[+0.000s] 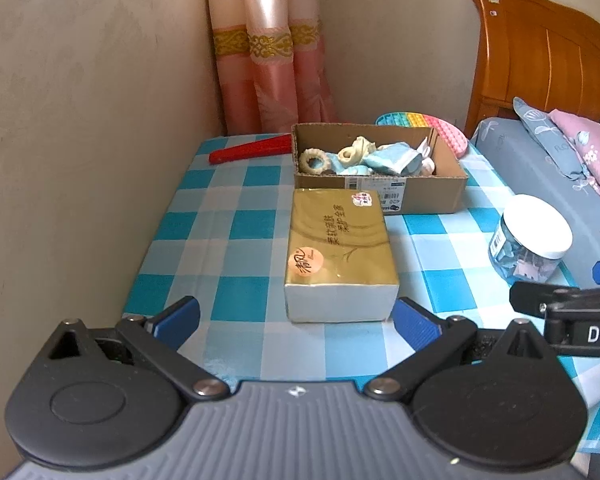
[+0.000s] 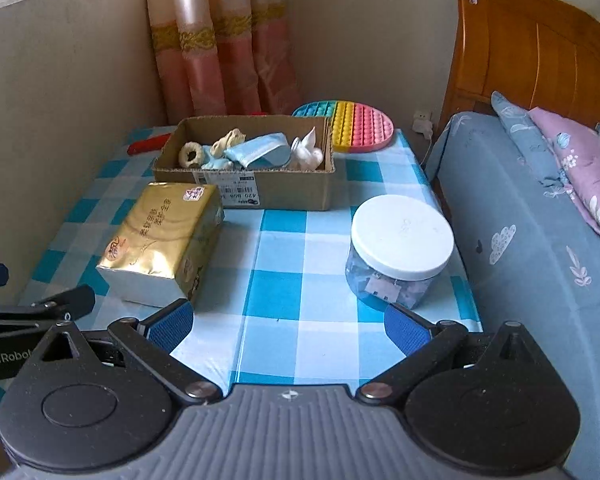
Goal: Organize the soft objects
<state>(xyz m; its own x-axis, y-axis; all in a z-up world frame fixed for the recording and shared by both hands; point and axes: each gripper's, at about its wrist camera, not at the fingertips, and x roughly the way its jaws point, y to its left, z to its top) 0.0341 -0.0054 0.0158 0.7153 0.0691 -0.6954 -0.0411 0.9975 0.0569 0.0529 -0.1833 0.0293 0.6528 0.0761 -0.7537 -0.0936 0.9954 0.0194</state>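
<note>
Soft items sit in an open brown cardboard box (image 2: 288,194) at the far side of the blue-and-white checked tablecloth (image 2: 284,256).

Box: shallow, rectangular, flaps open, white printed label on its near wall. Inside, L to R in the right wrist view: a cream fuzzy ring-shaped scrunchie (image 2: 192,155) tilted against the left end; a cream knotted fabric piece (image 2: 229,142) just beside it; a light-blue crumpled cloth (image 2: 260,151) across the middle, partly over a smaller pale-blue bit; a white soft piece w/ pointed tips (image 2: 309,152) at the right end. All lie touching, loosely heaped, none folded. Exact type of the white piece: can't tell.
</note>
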